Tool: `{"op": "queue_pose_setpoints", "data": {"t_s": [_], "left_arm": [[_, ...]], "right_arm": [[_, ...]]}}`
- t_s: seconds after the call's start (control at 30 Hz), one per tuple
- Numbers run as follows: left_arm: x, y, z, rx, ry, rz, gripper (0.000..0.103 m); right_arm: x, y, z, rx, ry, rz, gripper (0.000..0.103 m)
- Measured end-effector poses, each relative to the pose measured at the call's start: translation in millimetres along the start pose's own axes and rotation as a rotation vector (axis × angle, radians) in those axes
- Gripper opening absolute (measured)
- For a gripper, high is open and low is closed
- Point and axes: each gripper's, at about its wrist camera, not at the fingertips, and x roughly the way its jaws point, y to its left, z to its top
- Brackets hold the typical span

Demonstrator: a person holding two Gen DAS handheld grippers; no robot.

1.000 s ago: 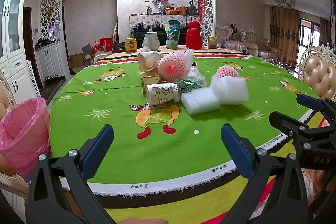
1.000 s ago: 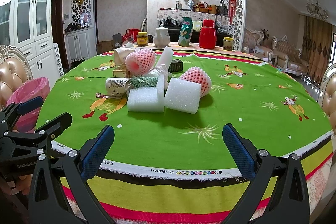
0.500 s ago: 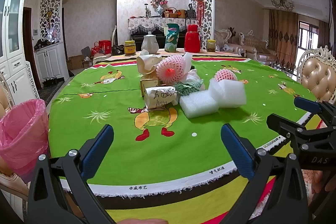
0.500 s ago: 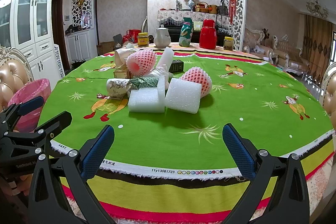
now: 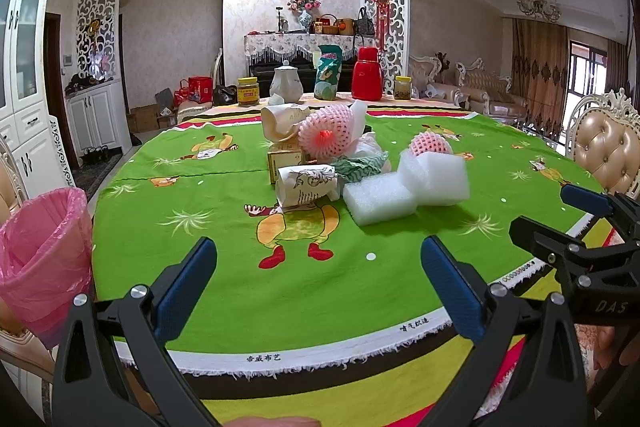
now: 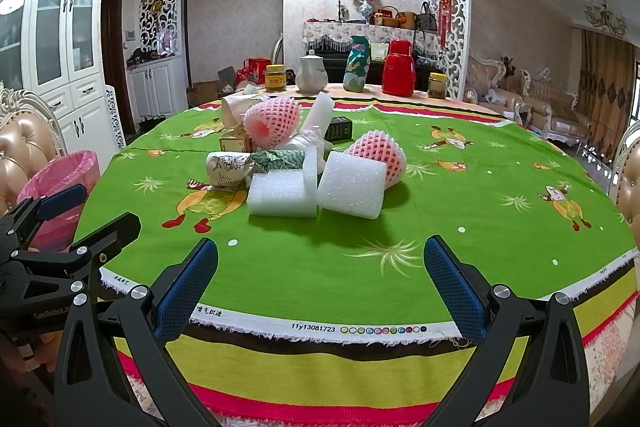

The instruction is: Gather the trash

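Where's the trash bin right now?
The pink-lined bin stands off the table's left edge, at far left in both views; in the right wrist view it sits just behind the left gripper, beside a padded chair.

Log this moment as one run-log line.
phase: approach | left tool: open, empty | right tool: open, empty | trash pile: untouched on green tablecloth | pink-lined bin: at table's left edge

The trash sits in a heap in the middle of the green cloth (image 6: 320, 267). Two white foam blocks (image 6: 282, 193) lie at the front, touching. Behind them are two pink net sleeves (image 6: 378, 157) (one sits high on the heap), a crumpled paper cup (image 6: 228, 169) on its side, and a green wrapper (image 6: 276, 159). The pink bin (image 5: 40, 259) stands left of the cloth.
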Motion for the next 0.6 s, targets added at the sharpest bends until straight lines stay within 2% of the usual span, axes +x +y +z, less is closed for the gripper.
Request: {"op": "queue_pose_setpoints", "data": {"t_s": [0.6], "left_arm": [[0.2,0.3,-1.0,-0.001,0.002,0.001,0.099]], "right_arm": [[1.4,-0.5,0.4,0.013,-0.007,0.004,0.096]]}}
